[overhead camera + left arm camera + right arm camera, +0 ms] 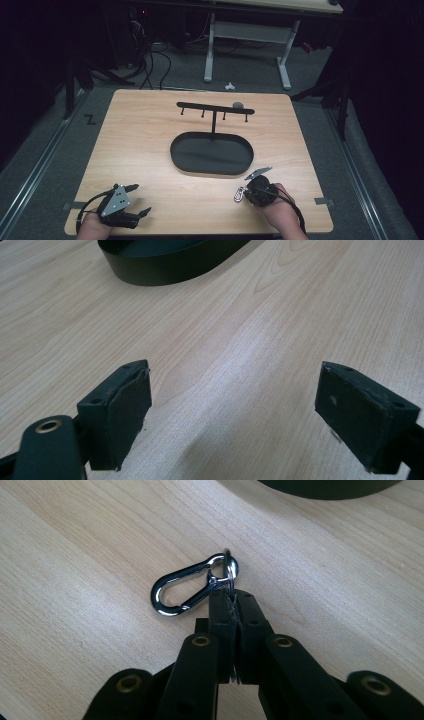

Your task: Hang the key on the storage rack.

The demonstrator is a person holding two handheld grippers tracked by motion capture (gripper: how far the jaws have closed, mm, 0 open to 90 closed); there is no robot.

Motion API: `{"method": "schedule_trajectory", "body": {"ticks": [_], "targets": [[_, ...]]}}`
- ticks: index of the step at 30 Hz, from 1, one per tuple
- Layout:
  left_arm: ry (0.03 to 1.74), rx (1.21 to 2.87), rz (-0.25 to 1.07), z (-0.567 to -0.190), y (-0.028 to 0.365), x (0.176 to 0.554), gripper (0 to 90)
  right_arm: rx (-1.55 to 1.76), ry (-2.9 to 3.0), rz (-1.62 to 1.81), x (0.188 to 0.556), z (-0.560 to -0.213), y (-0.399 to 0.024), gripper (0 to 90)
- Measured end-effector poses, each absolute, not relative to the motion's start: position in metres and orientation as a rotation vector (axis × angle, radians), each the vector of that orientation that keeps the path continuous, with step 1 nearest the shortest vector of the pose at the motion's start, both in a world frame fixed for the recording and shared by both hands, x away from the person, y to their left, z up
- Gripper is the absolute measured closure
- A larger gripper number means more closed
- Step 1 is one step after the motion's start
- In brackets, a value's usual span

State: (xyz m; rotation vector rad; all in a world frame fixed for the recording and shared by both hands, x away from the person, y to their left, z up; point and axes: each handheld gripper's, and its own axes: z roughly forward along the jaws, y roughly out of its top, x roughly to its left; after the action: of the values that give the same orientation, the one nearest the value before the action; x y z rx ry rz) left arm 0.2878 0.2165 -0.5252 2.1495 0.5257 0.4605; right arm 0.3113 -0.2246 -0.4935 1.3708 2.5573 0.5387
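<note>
A silver carabiner (pixel 182 587) lies on the wooden table (pixel 150 145), linked to a metal key ring (pixel 230 569). My right gripper (pixel 232 596) is shut on that ring, the ring's edge pinched between the pads. In the high view the right gripper (pixel 246 194) sits near the table's front right, with the carabiner (pixel 239 194) at its tip. A black stand has an oval base (pixel 212 154) and a crossbar with several hooks (pixel 215 108). My left gripper (pixel 141 199) rests at the front left, open, with bare wood between its pads (pixel 125 410).
The oval base's rim (pixel 170 260) lies ahead of the left gripper and also near the right one (pixel 325 487). A small grey round object (pixel 238 105) sits behind the crossbar. Beyond the table stand a white-legged desk (pixel 285 60) and floor cables (pixel 150 65).
</note>
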Motion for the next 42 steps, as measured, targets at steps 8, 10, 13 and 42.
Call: {"method": "schedule_trajectory", "body": {"ticks": [8, 10, 13, 42], "targets": [[0.526, 2.147, 0.462, -0.525, 0.217, 0.288, 15.3, 1.392, 2.57, 0.593, 0.31, -0.481, -0.225, 88.6], [0.526, 2.147, 0.463, -0.525, 0.217, 0.288, 15.3, 1.407, 2.569, 0.609, 0.31, -0.475, -0.227, 88.6], [0.527, 2.146, 0.463, -0.525, 0.217, 0.288, 15.3, 1.413, 2.566, 0.621, 0.31, -0.468, -0.228, 88.6], [0.521, 2.15, 0.455, -0.525, 0.214, 0.287, 15.4, 1.537, 2.488, 0.551, 0.323, -0.416, -0.25, 88.5]]}}
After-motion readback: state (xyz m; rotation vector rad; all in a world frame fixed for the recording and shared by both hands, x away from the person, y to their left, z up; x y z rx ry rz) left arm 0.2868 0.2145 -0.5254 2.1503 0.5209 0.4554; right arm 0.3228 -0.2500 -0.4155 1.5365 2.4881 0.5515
